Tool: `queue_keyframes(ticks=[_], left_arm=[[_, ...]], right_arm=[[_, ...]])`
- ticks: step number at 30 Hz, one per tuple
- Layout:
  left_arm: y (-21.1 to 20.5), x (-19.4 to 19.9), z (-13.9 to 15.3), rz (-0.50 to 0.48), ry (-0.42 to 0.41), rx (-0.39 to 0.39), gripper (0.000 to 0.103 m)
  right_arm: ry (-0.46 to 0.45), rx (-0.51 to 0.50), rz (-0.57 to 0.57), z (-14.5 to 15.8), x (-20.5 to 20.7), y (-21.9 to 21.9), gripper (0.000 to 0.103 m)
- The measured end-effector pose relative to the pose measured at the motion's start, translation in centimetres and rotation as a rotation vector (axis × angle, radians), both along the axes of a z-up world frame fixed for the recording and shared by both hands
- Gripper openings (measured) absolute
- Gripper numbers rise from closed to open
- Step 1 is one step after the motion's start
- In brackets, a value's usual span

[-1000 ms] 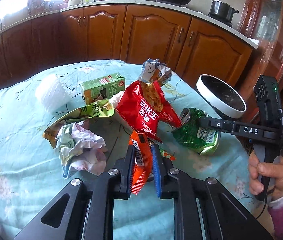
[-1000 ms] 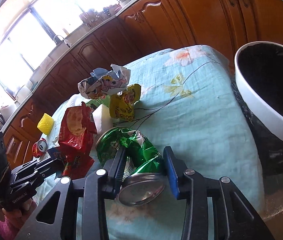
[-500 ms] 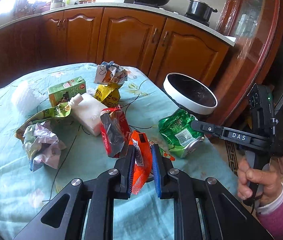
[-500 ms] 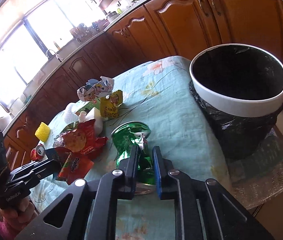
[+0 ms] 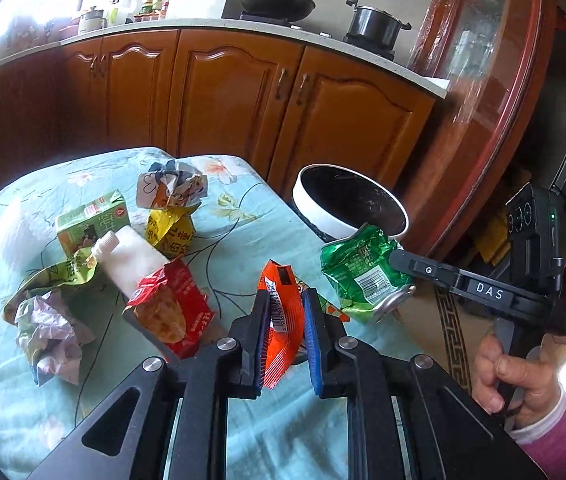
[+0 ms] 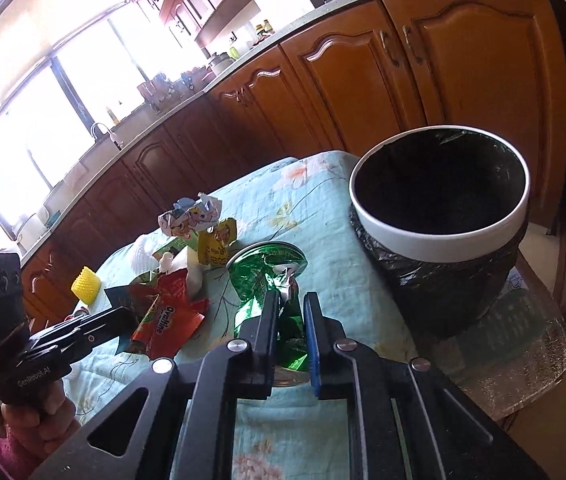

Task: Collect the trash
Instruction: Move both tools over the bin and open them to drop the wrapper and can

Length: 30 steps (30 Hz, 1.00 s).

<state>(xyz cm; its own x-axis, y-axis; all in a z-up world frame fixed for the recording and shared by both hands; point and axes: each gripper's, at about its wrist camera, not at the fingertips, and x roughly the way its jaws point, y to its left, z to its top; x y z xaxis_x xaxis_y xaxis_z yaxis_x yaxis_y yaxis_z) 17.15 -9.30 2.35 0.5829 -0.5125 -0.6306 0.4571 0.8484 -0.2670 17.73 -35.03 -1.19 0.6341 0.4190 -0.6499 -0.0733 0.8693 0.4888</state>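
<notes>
Orange wrapper (image 5: pixel 281 320) | lower end hidden behind left fingers (image 5: pixel 261 332)

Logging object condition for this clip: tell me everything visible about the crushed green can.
The crushed green can is shiny metal, badly dented and creased, with a white barcode label and silver ends. It is tilted, lifted off the tablecloth, clamped between the right tool fingers, close beside the white-rimmed trash bin. Nothing else visibly touches it.

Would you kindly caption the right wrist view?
Right gripper clamps a crushed green can beside the bin.
</notes>
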Motion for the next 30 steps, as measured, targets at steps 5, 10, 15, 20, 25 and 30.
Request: queue_keyframes(ticks=[5, 10, 15, 20, 25, 30], left_arm=[[-2.0, 1.3, 0.1, -0.026, -0.019, 0.008, 0.015], [-4.3, 3.2, 0.1, -0.057, -0.028, 0.012, 0.015], [-7.1, 5.0, 0.1, -0.089, -0.053, 0.027, 0.015], [-9.8, 7.3, 0.0, -0.120, -0.070, 0.036, 0.015], [-12.3, 9.6, -0.2, -0.137, -0.083, 0.045, 0.015], [-14.9, 12.3, -0.7, -0.153, -0.078, 0.055, 0.015]], right_arm=[[-0.018, -0.001, -0.057, 0.5, 0.2, -2.2, 0.012], [-0.042, -0.015, -0.113, 1.1, 0.7, -4.3, 0.012], [-0.066, -0.056, -0.154, 1.6, 1.4, -6.1, 0.012], [-0.071, -0.088, -0.189, 1.6, 2.3, -7.7, 0.012], [-0.076, -0.115, -0.221, 1.7, 3.5, -9.4, 0.012], [-0.070, -0.152, -0.245, 1.1, 4.8, -10.4, 0.012]])
